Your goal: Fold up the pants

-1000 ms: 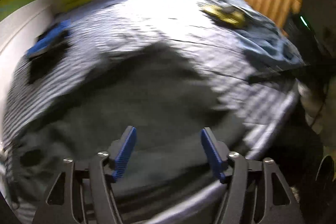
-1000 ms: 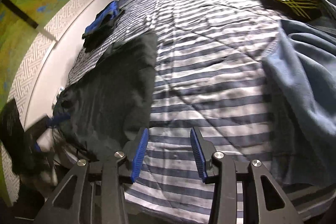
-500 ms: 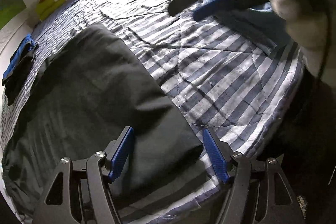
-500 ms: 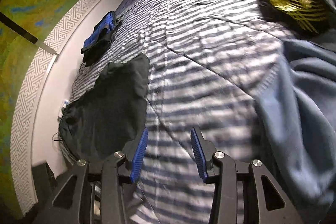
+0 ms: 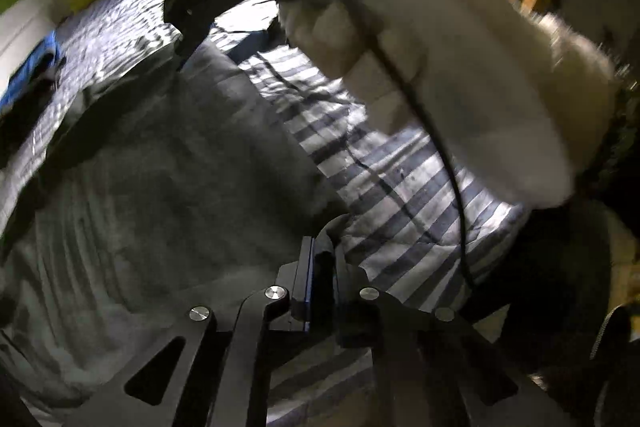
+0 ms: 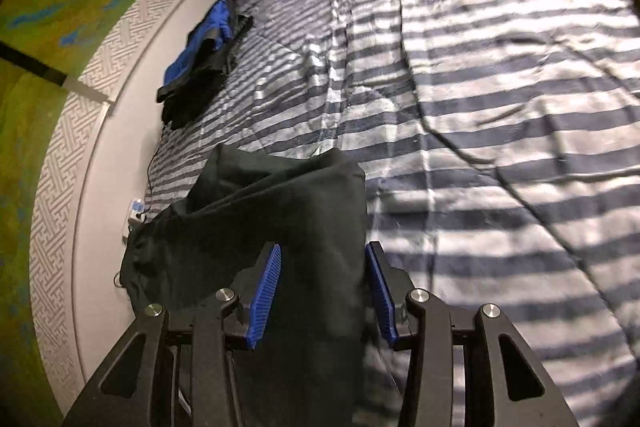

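Biggest worry right now is my left gripper: the jaws are pinched together on the near corner of the dark pants, and it looks like only a thin lip of fabric is caught, so if I lift or swing it over too fast I think it slips out and the fold flops. My right gripper is spread wide with the pants edge sitting between the 2 blue pads, not gripping anything, so if I pull with the left alone the cloth will probably drag and bunch across the striped bedspread instead of folding clean. The pants lie flat near the bed's corner, close to the white wall side. Other risk: my gloved right hand and its trailing cable hang right in front of the left camera, so that cable could snag. Hard to make out: the left view is blurry, the glove blocks much of the bed, and I can't tell waistband from leg ends
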The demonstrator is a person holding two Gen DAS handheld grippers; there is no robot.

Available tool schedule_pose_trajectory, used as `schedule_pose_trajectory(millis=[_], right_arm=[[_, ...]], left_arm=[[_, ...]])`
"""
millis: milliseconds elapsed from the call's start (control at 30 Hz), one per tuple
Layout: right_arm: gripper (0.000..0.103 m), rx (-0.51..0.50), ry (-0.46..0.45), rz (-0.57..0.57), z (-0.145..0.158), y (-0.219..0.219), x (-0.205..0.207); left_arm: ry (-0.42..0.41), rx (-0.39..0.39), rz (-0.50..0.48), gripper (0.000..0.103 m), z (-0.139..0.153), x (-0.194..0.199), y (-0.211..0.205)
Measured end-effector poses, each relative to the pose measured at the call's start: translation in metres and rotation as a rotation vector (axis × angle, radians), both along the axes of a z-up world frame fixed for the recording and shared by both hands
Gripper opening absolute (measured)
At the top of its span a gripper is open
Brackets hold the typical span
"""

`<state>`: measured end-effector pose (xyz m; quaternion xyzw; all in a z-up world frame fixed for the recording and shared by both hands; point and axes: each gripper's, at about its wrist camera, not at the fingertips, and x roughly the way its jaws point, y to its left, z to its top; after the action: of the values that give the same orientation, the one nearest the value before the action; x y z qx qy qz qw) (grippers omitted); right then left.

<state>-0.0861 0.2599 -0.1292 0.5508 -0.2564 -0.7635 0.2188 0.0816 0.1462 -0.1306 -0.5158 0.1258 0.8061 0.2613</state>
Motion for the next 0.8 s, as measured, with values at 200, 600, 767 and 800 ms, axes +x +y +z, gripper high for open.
schedule_pose_trajectory(millis=[200,600,767,800], right_arm=[[0.006,-0.052,-0.039,-0.03,0.001,-0.002,-0.008],[0.003,-0.043,0.06,-0.138,0.076,0.032,0.016],[0.003,-0.009,0.094,-0.21,0.102,0.079,0.04],[0.003,0.004,0.091,-0.216,0.101,0.084,0.043]], left_arm=[[0.044,0.07,0.028,0.005,0.023,0.013,-0.013],[0.129,0.177,-0.013,0.004,0.087,0.02,0.006],[0.145,0.246,-0.08,0.004,0.11,0.032,0.035],[0.136,0.258,-0.087,0.004,0.111,0.032,0.038]])
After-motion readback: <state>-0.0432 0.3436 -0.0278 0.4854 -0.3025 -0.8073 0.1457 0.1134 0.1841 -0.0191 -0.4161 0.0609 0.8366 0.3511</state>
